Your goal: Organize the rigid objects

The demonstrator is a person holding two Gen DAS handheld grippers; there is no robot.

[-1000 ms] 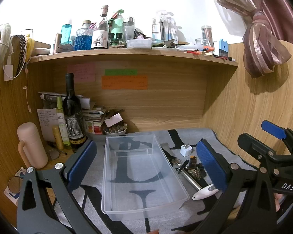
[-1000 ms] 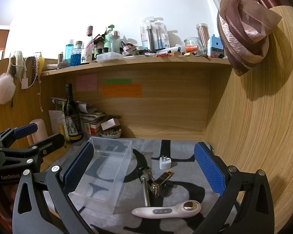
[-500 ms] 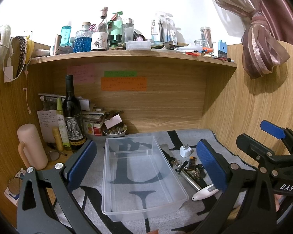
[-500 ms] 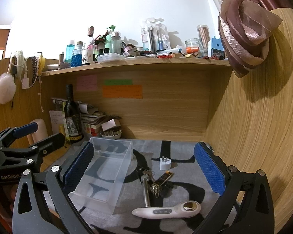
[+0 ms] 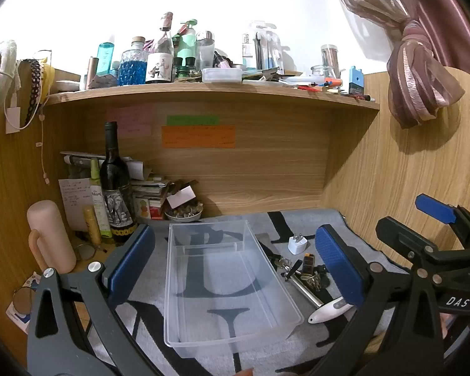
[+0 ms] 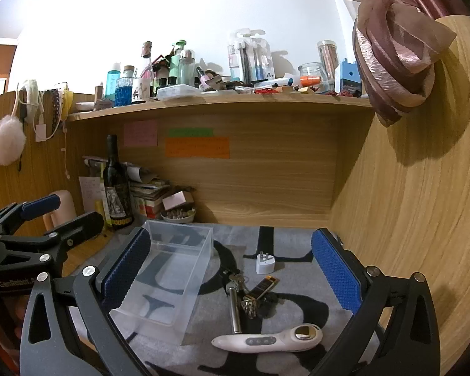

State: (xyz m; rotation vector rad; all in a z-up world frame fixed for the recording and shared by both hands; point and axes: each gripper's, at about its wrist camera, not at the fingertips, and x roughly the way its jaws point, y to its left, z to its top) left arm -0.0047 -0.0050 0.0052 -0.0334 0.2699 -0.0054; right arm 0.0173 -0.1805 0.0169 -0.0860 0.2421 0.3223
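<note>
Looking at it, your right tongs [image 6: 227,277], spread wide like the left tongs [image 5: 235,258], sit nearest the crosswise white massager wand [image 6: 268,340].

One clear plastic bin [image 5: 225,285] sits right ahead of the left gripper [image 5: 235,260], nothing in it. Just right of that bin, ahead of the right gripper [image 6: 232,269], there's a little pile: one white plug adapter [image 6: 264,263], one bunch of keys [image 6: 249,302], one lighter-looking gadget [image 6: 263,286], one metal rod-shaped tool [image 6: 235,307] and one white handheld device [image 6: 269,340] with three buttons. Two grippers total, both with jaws spread wide. Further back to the left: one dark wine bottle [image 5: 114,185], one pink tumbler [image 5: 48,235], one small bowl [image 5: 185,214]. Three sticky notes on the back panel: one pink [image 5: 130,119], one green [image 5: 192,120], one orange [image 5: 199,136].
</note>
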